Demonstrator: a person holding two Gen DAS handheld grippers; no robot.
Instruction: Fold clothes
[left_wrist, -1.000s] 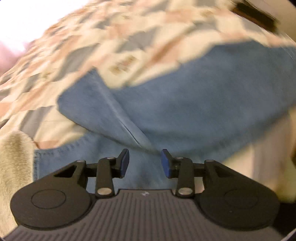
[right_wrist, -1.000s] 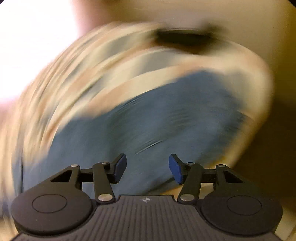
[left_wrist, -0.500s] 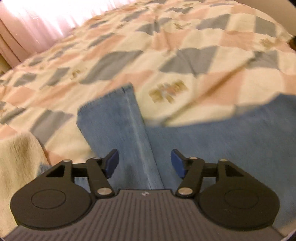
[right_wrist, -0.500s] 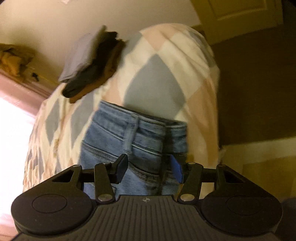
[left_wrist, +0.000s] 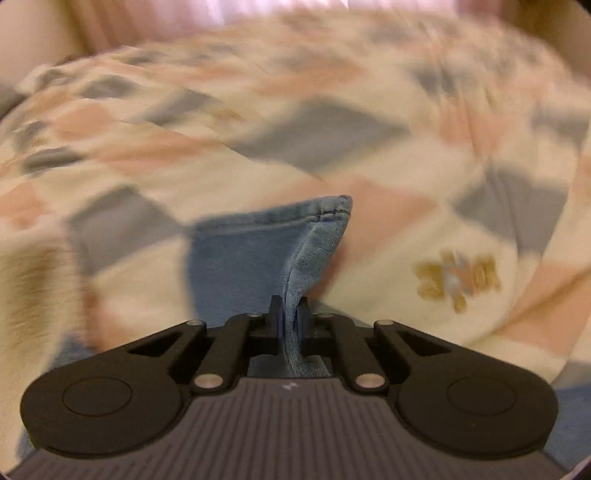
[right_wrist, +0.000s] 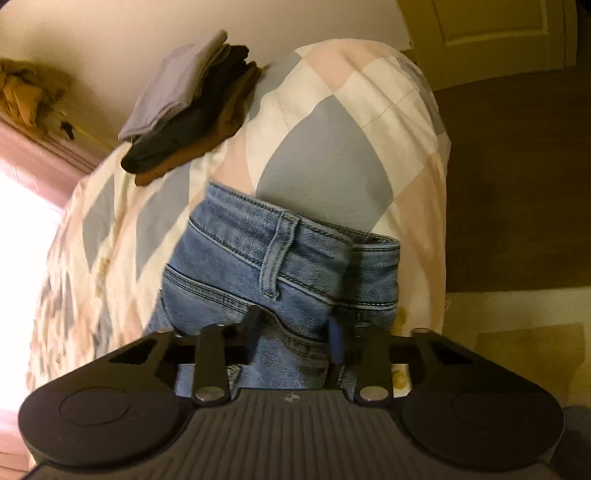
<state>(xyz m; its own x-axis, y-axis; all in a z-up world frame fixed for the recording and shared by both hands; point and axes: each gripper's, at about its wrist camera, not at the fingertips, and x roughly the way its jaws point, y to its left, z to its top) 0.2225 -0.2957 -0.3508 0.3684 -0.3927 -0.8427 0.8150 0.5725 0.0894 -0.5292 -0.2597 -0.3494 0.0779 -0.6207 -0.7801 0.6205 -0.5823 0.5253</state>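
Two grippers work one pair of jeans (right_wrist: 280, 266) spread on the quilted bed (right_wrist: 325, 147). The left gripper (left_wrist: 291, 314) is clamped on the leg hem (left_wrist: 295, 221), while the right gripper (right_wrist: 293, 328) straddles the waistband near the bed's edge, fingers blurred and seemingly parted. If that thin pinch slips, the denim could drop and bunch.

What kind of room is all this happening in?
Most likely a bedroom. Blue denim jeans lie on a bed under a pink, grey and cream checked quilt, with a stack of folded clothes at its far end and a cream panelled door beyond.
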